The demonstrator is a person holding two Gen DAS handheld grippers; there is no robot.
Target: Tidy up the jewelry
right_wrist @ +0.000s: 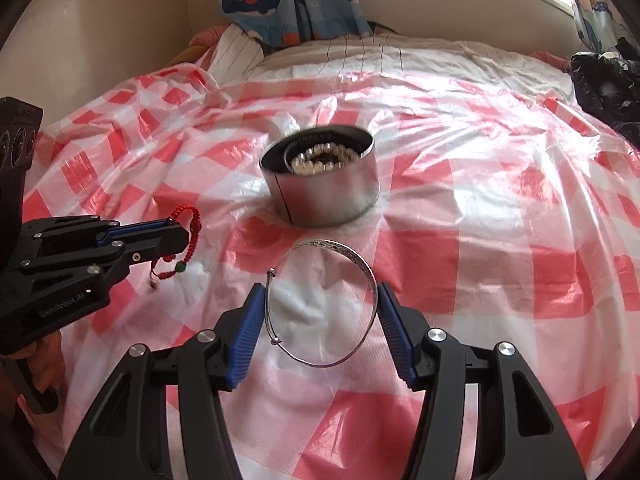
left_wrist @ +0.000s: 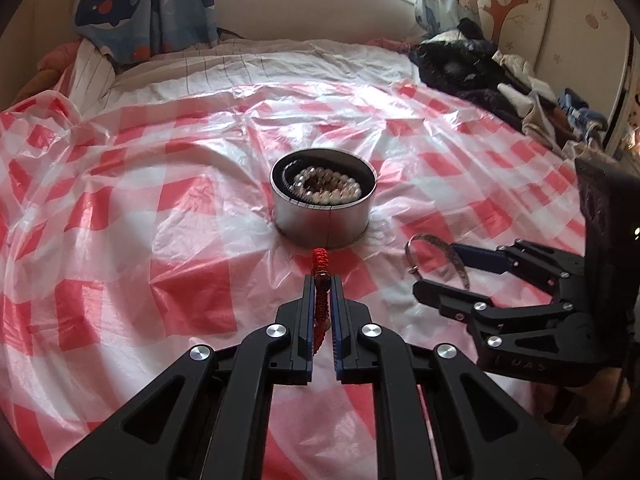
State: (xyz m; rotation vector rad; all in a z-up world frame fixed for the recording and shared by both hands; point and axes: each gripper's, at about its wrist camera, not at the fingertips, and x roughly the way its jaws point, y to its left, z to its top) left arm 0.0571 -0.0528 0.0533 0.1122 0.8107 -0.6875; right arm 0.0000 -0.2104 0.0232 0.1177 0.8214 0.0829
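A round metal tin (left_wrist: 324, 216) stands on the checked plastic sheet, with a pearl bracelet (left_wrist: 332, 188) inside; it also shows in the right wrist view (right_wrist: 324, 196). My left gripper (left_wrist: 322, 280) is shut on a red cord bracelet (left_wrist: 321, 304), held just short of the tin; the bracelet (right_wrist: 186, 236) hangs from it with a green bead. My right gripper (right_wrist: 322, 300) grips a silver bangle (right_wrist: 320, 304) across its width, its pads (right_wrist: 248, 324) pressing both sides, in front of the tin. The bangle (left_wrist: 438, 254) also shows in the left wrist view.
The red-and-white checked plastic sheet (left_wrist: 160, 208) covers a bed. A pile of dark clothes (left_wrist: 480, 76) lies at the far right. Whale-print curtains (right_wrist: 288, 0) hang by the wall behind the bed.
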